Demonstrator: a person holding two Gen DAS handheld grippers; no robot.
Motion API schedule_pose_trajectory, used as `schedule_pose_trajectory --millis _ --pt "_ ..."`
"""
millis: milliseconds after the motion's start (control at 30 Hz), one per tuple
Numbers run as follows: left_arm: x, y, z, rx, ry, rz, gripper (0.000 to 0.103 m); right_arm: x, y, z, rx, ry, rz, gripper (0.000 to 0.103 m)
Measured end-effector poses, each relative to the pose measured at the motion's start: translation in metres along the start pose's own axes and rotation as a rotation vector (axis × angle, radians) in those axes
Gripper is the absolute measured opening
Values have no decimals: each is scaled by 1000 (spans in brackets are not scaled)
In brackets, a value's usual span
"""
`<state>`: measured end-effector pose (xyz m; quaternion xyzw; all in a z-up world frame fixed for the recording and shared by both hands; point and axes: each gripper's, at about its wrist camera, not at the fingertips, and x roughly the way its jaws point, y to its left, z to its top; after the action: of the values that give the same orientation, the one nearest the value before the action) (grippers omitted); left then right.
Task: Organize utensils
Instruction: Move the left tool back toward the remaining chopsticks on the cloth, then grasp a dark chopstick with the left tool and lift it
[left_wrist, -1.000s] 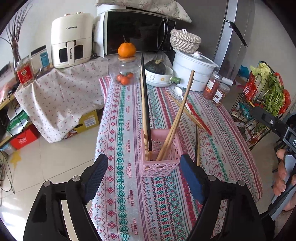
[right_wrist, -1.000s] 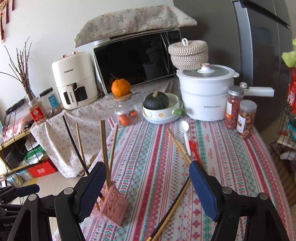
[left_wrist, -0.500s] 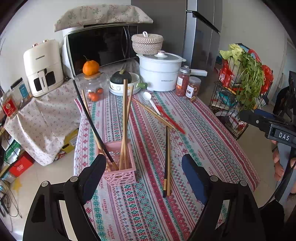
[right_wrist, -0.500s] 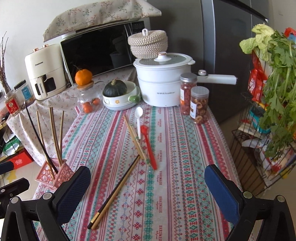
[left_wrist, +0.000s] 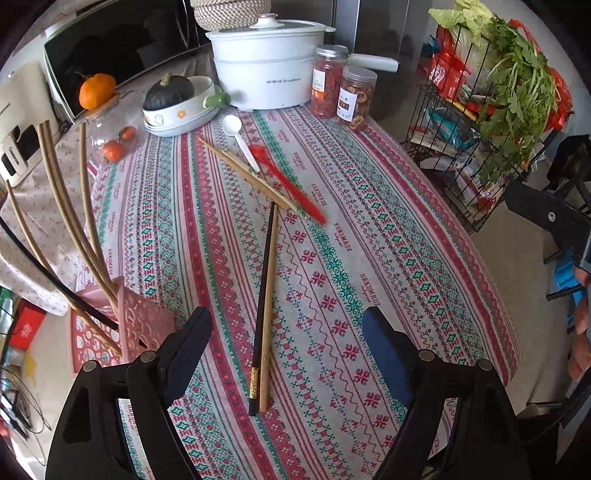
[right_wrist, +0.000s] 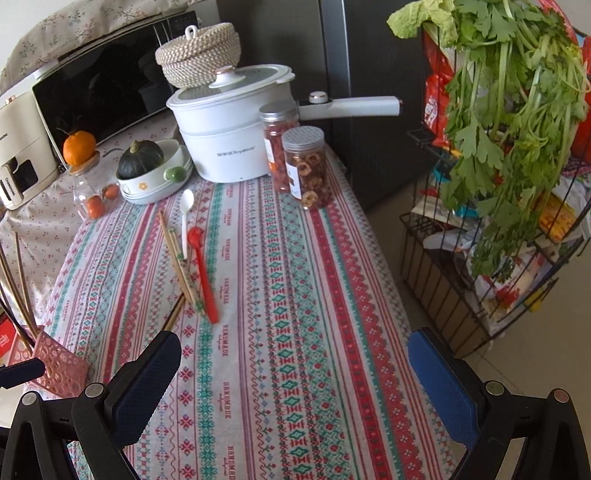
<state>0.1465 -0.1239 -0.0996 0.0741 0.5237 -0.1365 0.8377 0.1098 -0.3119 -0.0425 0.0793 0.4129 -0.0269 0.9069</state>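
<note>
Left wrist view: the left gripper (left_wrist: 286, 334) hangs over the patterned worktop (left_wrist: 369, 240), its fingers (left_wrist: 188, 332) parted and empty, having just narrowed slightly. Between them lies a pair of chopsticks (left_wrist: 264, 306), one black, one wooden, flat on the cloth. A pink holder (left_wrist: 122, 328) with several chopsticks stands at the left edge. Farther off lie another wooden pair (left_wrist: 247, 173), a white spoon (left_wrist: 240, 140) and a red spoon (left_wrist: 288, 184).

Right wrist view: the right gripper (right_wrist: 295, 369) has its fingers (right_wrist: 441, 373) spread wide with only bare cloth between them, having just opened. The red spoon (right_wrist: 203, 269) and white spoon (right_wrist: 185, 214) lie ahead to the left; the pink holder (right_wrist: 61, 363) sits at the left edge.
</note>
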Motion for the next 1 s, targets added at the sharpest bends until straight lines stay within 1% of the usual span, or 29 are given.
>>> schedule_pose_trajectory --millis 33,67,100,133,200,300,367,433,567,600,733,800,833,900,1000 --pt "9 0 6 -12 14 -2 76 4 -4 0 7 12 -2 101" --pt "20 1 13 -24 30 3 66 8 -9 -1 16 24 -4 101" --pt "31 3 19 -38 46 11 55 11 -14 -1 29 34 -6 101" --pt "41 6 25 -56 64 17 50 15 -18 -1 42 44 -9 101" --pt "63 15 36 -102 93 27 34 20 -26 -1 70 64 -9 101" --pt "91 31 46 -174 130 23 24 26 -32 1 104 92 26 101" --pt "104 41 50 -222 143 15 20 28 -32 2 104 97 35 101" --pt "114 47 53 -245 149 8 17 29 -30 2 86 96 32 101" --pt "130 51 56 -248 179 14 10 36 -27 1 70 109 23 101" --pt "131 52 57 -245 167 4 8 38 -26 0 70 118 28 101" --pt "134 47 63 -186 193 -18 7 42 -23 -1 61 127 28 101" --pt "140 40 62 -150 246 -31 8 44 -21 -1 57 128 27 101" --pt "139 37 62 -125 231 -15 8 44 -20 -1 56 130 28 101" --pt "140 29 62 -71 227 23 8 46 -19 -1 54 130 25 101" --pt "144 21 69 -67 210 56 8 48 -15 -1 48 135 20 101"
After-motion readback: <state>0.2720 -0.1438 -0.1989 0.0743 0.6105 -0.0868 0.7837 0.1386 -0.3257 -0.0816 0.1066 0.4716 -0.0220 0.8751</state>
